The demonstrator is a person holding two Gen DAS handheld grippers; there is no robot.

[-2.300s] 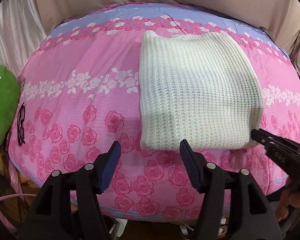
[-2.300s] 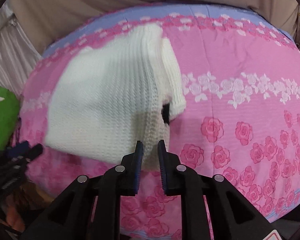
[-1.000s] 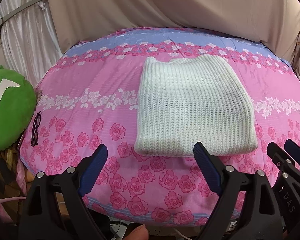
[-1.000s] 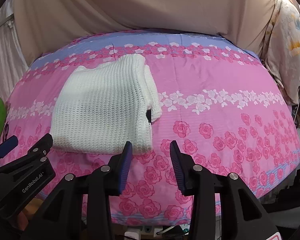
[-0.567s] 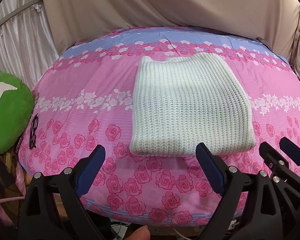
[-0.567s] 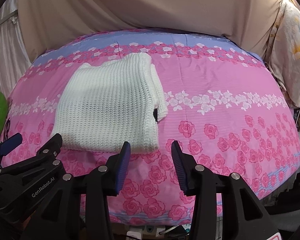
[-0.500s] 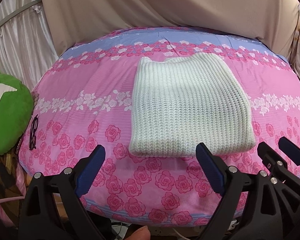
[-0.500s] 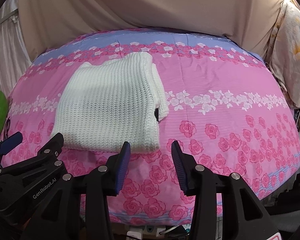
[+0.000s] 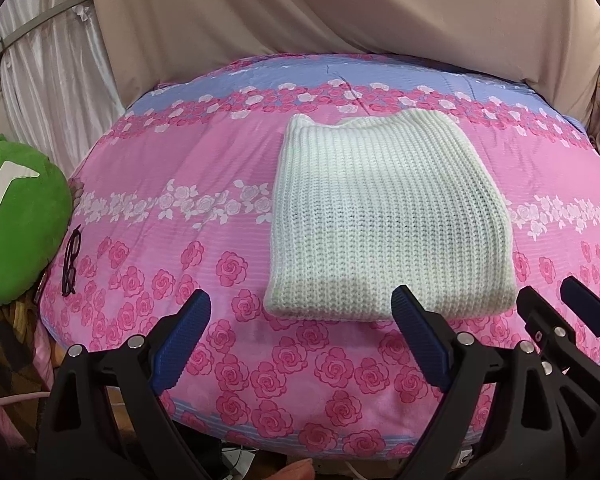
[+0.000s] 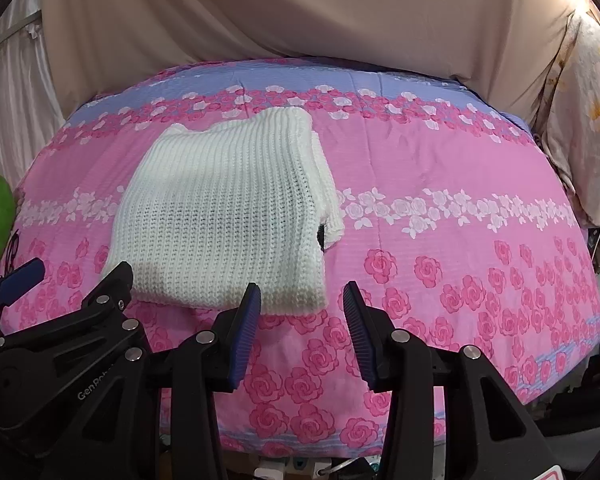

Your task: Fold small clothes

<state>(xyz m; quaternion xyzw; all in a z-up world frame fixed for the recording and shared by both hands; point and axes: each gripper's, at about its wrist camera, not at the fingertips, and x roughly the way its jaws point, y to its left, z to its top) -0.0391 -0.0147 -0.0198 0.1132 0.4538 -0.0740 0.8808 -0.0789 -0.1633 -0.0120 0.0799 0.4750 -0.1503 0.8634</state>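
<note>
The white knit sweater [image 9: 388, 220] is lying folded into a thick rectangle on the pink rose bedspread [image 9: 172, 184], a little to the right of the middle in the left wrist view, with its near edge close to the near edge of the bed. The left tool [image 9: 300, 336] is hovering before this near edge with its jaws spread wide and holding nothing, and the right tool [image 10: 300, 324] is also released, its jaws standing apart over the bedspread just beside the near right corner of the sweater. In my judgement the fold is looking almost complete, so the main risk is coming from any new contact: if a blue pad is catching the loose knit while the tool is moving, the top layer may be dragged and the stack may open. The right side is the weaker one. Here the right wrist view is showing what the left wrist view is not: under-layers [image 10: 328, 196] are sticking out past the right edge of the top layer, and something small and dark [image 10: 321, 236] is sitting between the layers, which I cannot identify. The left wrist view is showing only a smooth, rounded right edge, but it is giving the dark glasses [image 9: 71, 260] and the green plush [image 9: 16, 224] at the left side of the bed.
</note>
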